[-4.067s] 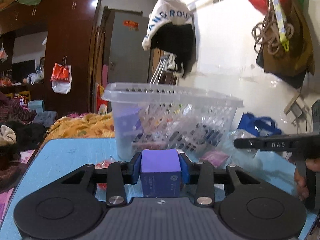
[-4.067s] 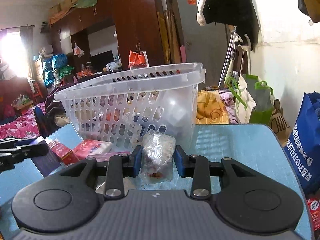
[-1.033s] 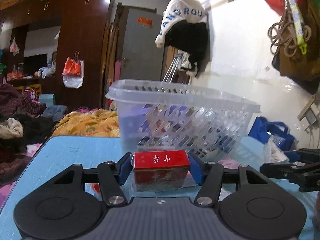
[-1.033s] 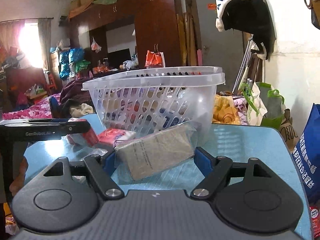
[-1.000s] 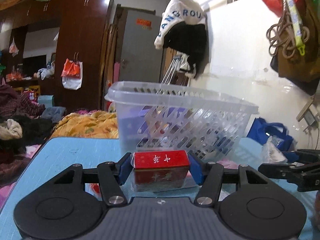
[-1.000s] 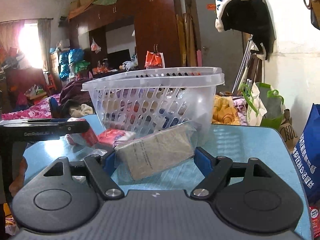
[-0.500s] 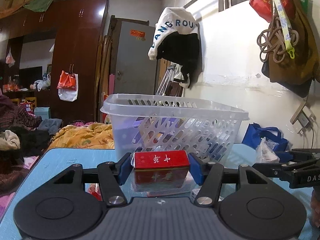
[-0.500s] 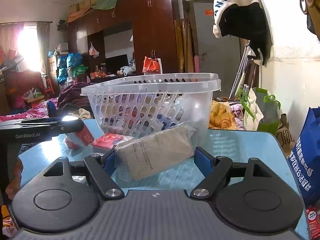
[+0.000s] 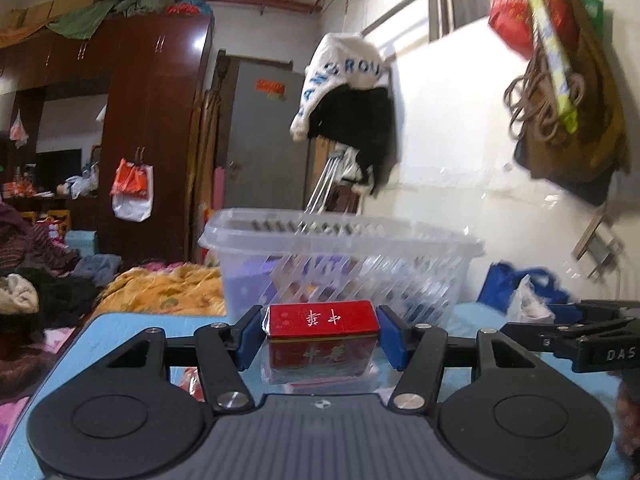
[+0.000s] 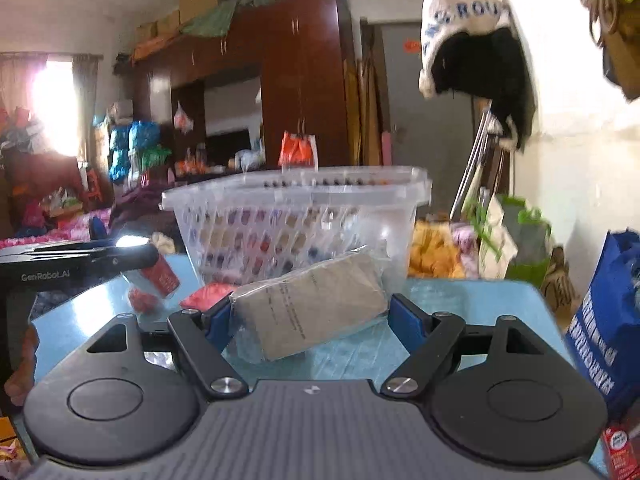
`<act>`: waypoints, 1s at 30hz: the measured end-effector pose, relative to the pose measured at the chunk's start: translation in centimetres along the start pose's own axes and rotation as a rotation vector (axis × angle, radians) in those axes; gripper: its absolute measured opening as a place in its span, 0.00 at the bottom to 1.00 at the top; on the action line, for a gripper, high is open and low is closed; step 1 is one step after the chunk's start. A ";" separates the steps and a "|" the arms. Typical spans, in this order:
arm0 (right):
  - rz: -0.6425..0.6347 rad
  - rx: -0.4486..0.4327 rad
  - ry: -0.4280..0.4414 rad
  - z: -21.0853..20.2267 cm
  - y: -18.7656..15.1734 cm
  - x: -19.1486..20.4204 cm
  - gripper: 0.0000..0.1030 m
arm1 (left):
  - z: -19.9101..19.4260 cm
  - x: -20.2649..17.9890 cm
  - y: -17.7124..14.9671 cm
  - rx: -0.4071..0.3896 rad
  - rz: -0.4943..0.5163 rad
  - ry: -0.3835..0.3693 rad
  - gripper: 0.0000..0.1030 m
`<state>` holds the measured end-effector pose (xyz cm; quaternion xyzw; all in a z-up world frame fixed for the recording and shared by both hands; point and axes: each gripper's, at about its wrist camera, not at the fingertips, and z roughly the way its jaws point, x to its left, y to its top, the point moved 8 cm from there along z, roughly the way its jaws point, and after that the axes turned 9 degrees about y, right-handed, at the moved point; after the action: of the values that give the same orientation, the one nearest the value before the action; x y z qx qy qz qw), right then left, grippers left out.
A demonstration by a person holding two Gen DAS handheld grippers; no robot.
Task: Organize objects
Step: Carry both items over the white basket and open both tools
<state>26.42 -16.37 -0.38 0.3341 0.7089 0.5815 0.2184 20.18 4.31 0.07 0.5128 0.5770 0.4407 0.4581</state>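
Both grippers are carrying loads toward the clear plastic basket [image 9: 340,256], so the sorting is looking partly done, not finished. The left gripper [image 9: 320,338] is clamping a red tin with white characters [image 9: 322,322] between its blue pads, jaws partly closed on the tin's two ends, with the tin sitting level and wrapped in clear film. In the left wrist view the basket is standing at twelve o'clock from that tin, beyond it on the blue table [image 9: 132,322], and its rim is showing above the tin. The right gripper [image 10: 310,322] is holding a grey-brown packet in a clear bag [image 10: 310,308], jaws standing wide across its length, and the packet is tilting with its right end higher. In the right wrist view the basket [image 10: 296,216] is lying at twelve o'clock from the packet, close behind it. Through the slotted wall, coloured shapes are showing inside the basket, so some items are seemingly already stowed, though what they are is too blurred to tell. Still waiting on the table are a pink-red packet [image 10: 206,296] and a small red wrapped thing [image 10: 142,300], at about ten o'clock from the right gripper. Judging by this, the two held items are next to go over the rim, and the loose pieces are remaining for later.
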 end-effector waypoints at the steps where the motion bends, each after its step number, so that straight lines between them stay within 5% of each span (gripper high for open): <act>1: -0.005 -0.011 0.001 -0.3 0.4 0.2 0.79 | -0.4 0.0 0.3 -0.015 -0.006 -0.010 0.61; 9: -0.106 -0.130 0.003 -0.8 9.6 1.6 0.79 | -1.1 -1.7 8.1 -0.124 0.005 -0.027 0.61; 14: -0.147 -0.124 -0.012 2.8 13.3 0.6 0.79 | 2.4 -2.7 12.3 -0.086 -0.001 -0.019 0.61; 21: -0.155 0.000 -0.023 8.5 12.5 -1.8 0.79 | 8.7 -2.0 11.9 0.047 -0.016 0.038 0.61; 27: -0.175 0.008 -0.040 9.8 11.1 -1.9 0.79 | 11.1 -1.1 10.5 0.082 -0.002 0.073 0.62; 30: -0.184 -0.017 -0.058 8.7 10.5 -1.5 1.00 | 12.0 -0.4 9.9 0.100 -0.010 0.081 0.80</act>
<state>35.79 -10.47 7.74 0.2823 0.7250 0.5551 0.2942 33.85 5.18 7.53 0.5140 0.6189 0.4295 0.4103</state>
